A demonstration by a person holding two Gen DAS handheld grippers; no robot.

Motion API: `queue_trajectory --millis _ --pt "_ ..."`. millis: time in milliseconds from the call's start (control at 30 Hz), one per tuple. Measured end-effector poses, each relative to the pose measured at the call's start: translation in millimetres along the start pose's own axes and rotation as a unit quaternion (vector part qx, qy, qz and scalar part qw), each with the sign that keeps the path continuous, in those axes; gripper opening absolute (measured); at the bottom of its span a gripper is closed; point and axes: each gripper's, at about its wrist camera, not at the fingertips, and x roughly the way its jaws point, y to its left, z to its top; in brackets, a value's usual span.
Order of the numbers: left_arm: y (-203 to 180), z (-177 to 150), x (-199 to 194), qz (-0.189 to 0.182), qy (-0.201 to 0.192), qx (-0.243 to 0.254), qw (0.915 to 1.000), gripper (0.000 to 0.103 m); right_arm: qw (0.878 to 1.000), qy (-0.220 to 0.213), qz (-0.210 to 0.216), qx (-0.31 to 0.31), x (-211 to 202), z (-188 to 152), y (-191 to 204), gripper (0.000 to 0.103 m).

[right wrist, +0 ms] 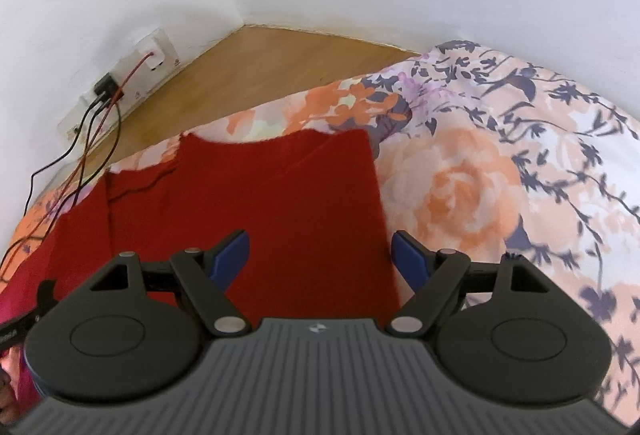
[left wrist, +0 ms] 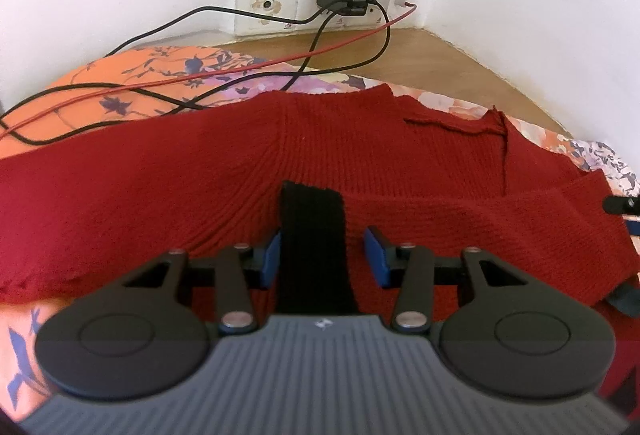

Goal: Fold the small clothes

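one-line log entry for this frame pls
phase: pre-grasp | left gripper: open, black strip between fingers | right gripper: open over red knit garment | surface: floral bedsheet

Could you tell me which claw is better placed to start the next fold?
Probably the right claw: it hangs open astride the red knitted garment's side edge. The left claw sits mid-cloth.

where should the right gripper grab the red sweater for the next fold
Probably the straight right edge of the red knitted sweater, from the floral bedsheet side. The edge lies flat and exposed there, and the open right gripper already straddles it.
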Motion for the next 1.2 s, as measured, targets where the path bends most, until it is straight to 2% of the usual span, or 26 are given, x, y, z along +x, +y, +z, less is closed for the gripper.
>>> queue_trajectory --millis 100,167,233,367,433,500,533,567,600,667,700,933,1200 --pt "-2.6 0.1 2.1 0.004 -0.003 0.012 0.9999 0.045 1.0 -0.006 -0.007 0.009 11.2 5.5 -1.6 0.083" --pt "-6.1 1.1 2.6 0.004 -0.004 0.023 0.9997 0.027 1.0 -0.007 -0.016 0.006 16.6 7.7 -0.5 0.083" --pt "-9.2 3.7 1.3 -0.008 -0.002 0.031 0.9995 0.017 1.0 -0.011 -0.015 0.003 19.0 8.9 1.3 0.083" --pt "-17.8 10.0 -4.7 -0.009 -0.009 0.062 0.998 0.015 1.0 -0.024 -0.014 0.004 21.8 9.2 4.5 0.079" --pt "-20.1 13.6 -9.3 -0.01 -0.017 0.068 0.9975 0.014 0.999 -0.033 -0.016 0.0 24.1 8.5 5.6 0.068" --pt "-22.7 17.6 -13.3 -0.007 -0.028 0.068 0.9973 0.014 0.999 -0.036 -0.027 -0.004 27.6 8.2 5.0 0.053" --pt "-24.3 20.0 -15.1 -0.007 -0.033 0.067 0.9972 0.014 0.999 -0.039 -0.024 -0.002 27.6 7.8 3.1 0.051" --pt "-26.1 22.1 -16.9 -0.007 -0.039 0.068 0.9969 0.014 0.999 -0.041 -0.021 0.001 27.0 7.7 1.5 0.043" --pt "-28.4 24.4 -19.3 -0.006 -0.048 0.072 0.9963 0.014 0.999 -0.045 -0.02 0.001 25.4 7.7 0.4 0.03" --pt "-33.2 30.0 -23.1 -0.004 -0.062 0.079 0.9949 0.014 0.998 -0.055 -0.02 -0.004 19.3 7.5 -0.5 0.017" --pt "-35.3 33.2 -24.0 -0.004 -0.067 0.082 0.9944 0.014 0.998 -0.061 -0.019 -0.002 15.4 7.5 -1.0 0.015" --pt "-37.6 54.1 -4.0 0.006 -0.073 0.087 0.9935 0.014 0.993 -0.11 -0.029 0.023 0.3 7.9 -5.6 0.014" --pt "-29.1 48.1 52.0 0.021 -0.021 0.098 0.9947 0.015 0.995 -0.082 -0.042 0.032 25.3 4.9 -12.8 0.016"
